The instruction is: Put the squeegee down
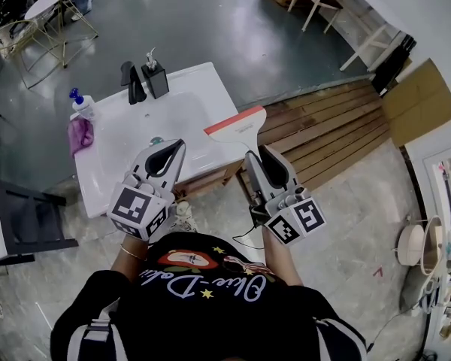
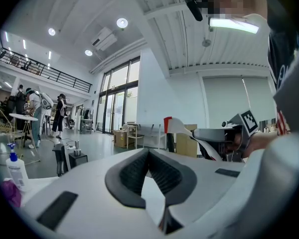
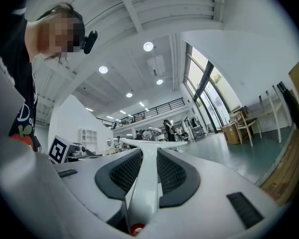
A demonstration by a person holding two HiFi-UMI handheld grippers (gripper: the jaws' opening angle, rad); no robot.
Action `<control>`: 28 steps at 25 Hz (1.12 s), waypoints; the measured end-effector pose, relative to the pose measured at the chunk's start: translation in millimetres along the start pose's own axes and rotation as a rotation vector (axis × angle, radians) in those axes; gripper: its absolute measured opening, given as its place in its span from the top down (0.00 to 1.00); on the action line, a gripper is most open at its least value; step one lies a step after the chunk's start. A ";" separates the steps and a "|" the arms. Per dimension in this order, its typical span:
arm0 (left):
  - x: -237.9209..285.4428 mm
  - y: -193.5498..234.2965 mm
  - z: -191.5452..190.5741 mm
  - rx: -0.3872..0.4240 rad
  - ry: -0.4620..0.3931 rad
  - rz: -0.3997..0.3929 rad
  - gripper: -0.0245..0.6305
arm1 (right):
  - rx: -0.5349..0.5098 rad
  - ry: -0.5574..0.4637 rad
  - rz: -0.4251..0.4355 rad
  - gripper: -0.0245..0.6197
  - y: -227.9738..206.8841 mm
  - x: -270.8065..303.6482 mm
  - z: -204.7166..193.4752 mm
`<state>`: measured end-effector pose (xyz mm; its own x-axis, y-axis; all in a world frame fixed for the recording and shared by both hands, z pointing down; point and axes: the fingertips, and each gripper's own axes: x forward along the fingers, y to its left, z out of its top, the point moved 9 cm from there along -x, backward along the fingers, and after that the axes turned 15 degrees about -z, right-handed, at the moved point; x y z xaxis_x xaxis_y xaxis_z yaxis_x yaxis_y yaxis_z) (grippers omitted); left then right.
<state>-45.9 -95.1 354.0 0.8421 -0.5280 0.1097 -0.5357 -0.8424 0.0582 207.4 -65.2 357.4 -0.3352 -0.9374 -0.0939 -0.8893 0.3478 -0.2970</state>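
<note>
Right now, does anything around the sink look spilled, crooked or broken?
Nothing stands out. The right gripper clamps the squeegee by the edge of the sink; the pump bottle and soap dispenser stand upright, and no spill shows.

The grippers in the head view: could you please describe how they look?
Both the left gripper and right gripper have white shells, tongs lined with black ribbed pads, and a black-and-white marker cube behind. The person wears a black printed top and a bracelet.
</note>
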 end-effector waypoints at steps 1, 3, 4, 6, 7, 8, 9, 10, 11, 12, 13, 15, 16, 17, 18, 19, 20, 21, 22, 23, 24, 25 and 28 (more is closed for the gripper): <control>1.3 2.4 0.2 -0.001 0.000 -0.002 0.97 | -0.001 0.001 0.000 0.78 -0.4 2.4 -0.1; 4.5 7.8 1.1 -0.002 -0.001 -0.006 0.97 | -0.002 0.002 -0.002 0.78 -1.2 7.3 -0.1; 6.3 10.4 1.7 -0.002 -0.002 -0.009 0.97 | -0.003 0.002 -0.004 0.78 -1.8 9.7 -0.1; 10.0 15.0 1.8 0.000 -0.005 -0.015 0.97 | -0.005 0.002 -0.009 0.78 -3.7 13.9 0.0; 11.5 17.2 1.7 0.000 -0.006 -0.017 0.97 | -0.005 0.002 -0.012 0.78 -4.7 15.9 -0.1; 12.6 19.7 1.5 -0.002 -0.007 -0.019 0.97 | -0.006 0.002 -0.015 0.78 -5.4 18.1 -0.2; 13.4 22.5 1.4 -0.004 -0.007 -0.020 0.97 | -0.007 0.001 -0.016 0.78 -5.7 20.5 -0.4; 14.1 25.3 1.3 -0.006 -0.006 -0.021 0.97 | -0.008 0.002 -0.018 0.78 -5.7 23.0 -0.7; 14.9 27.9 1.0 -0.008 -0.006 -0.023 0.97 | -0.008 0.002 -0.020 0.78 -5.8 25.3 -1.2; 15.8 30.4 0.5 -0.010 -0.007 -0.026 0.97 | -0.009 0.004 -0.023 0.78 -5.9 27.4 -1.7; 16.7 32.6 0.0 -0.012 -0.007 -0.029 0.97 | -0.009 0.005 -0.026 0.78 -6.1 29.2 -2.1; 18.4 36.2 0.1 -0.015 -0.009 -0.034 0.97 | -0.009 0.008 -0.030 0.78 -6.3 32.4 -2.1; 19.2 38.2 0.5 -0.017 -0.011 -0.036 0.97 | -0.010 0.009 -0.032 0.78 -6.3 34.1 -1.9; 19.8 40.4 1.0 -0.020 -0.011 -0.039 0.97 | -0.011 0.010 -0.034 0.78 -6.1 36.0 -1.7; 20.3 43.0 1.3 -0.022 -0.011 -0.041 0.97 | -0.013 0.011 -0.036 0.78 -5.8 38.2 -1.7; 20.5 45.9 1.3 -0.022 -0.011 -0.043 0.97 | -0.014 0.012 -0.038 0.78 -5.4 40.5 -1.9; 20.6 48.9 0.9 -0.021 -0.009 -0.044 0.97 | -0.014 0.013 -0.040 0.78 -4.9 42.9 -2.3; 20.7 51.9 0.2 -0.021 -0.008 -0.044 0.97 | -0.014 0.014 -0.042 0.78 -4.5 45.2 -2.7; 20.8 54.9 -0.9 -0.024 -0.010 -0.044 0.97 | -0.014 0.016 -0.044 0.78 -4.2 47.4 -3.1; 20.9 57.7 -2.2 -0.031 -0.013 -0.044 0.97 | -0.014 0.017 -0.047 0.78 -3.7 49.5 -3.4; 20.9 60.4 -3.2 -0.037 -0.015 -0.044 0.97 | -0.015 0.020 -0.050 0.78 -3.3 51.4 -3.8; 20.8 63.0 -4.0 -0.042 -0.015 -0.044 0.97 | -0.015 0.022 -0.053 0.78 -2.7 53.3 -4.2; 20.8 70.7 -5.4 -0.051 -0.014 -0.050 0.97 | -0.017 0.028 -0.060 0.78 -0.7 59.6 -5.1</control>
<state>-66.6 -165.1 365.7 0.8684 -0.4873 0.0916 -0.4953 -0.8613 0.1132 186.4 -121.2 356.9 -0.2893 -0.9560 -0.0494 -0.9133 0.2911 -0.2849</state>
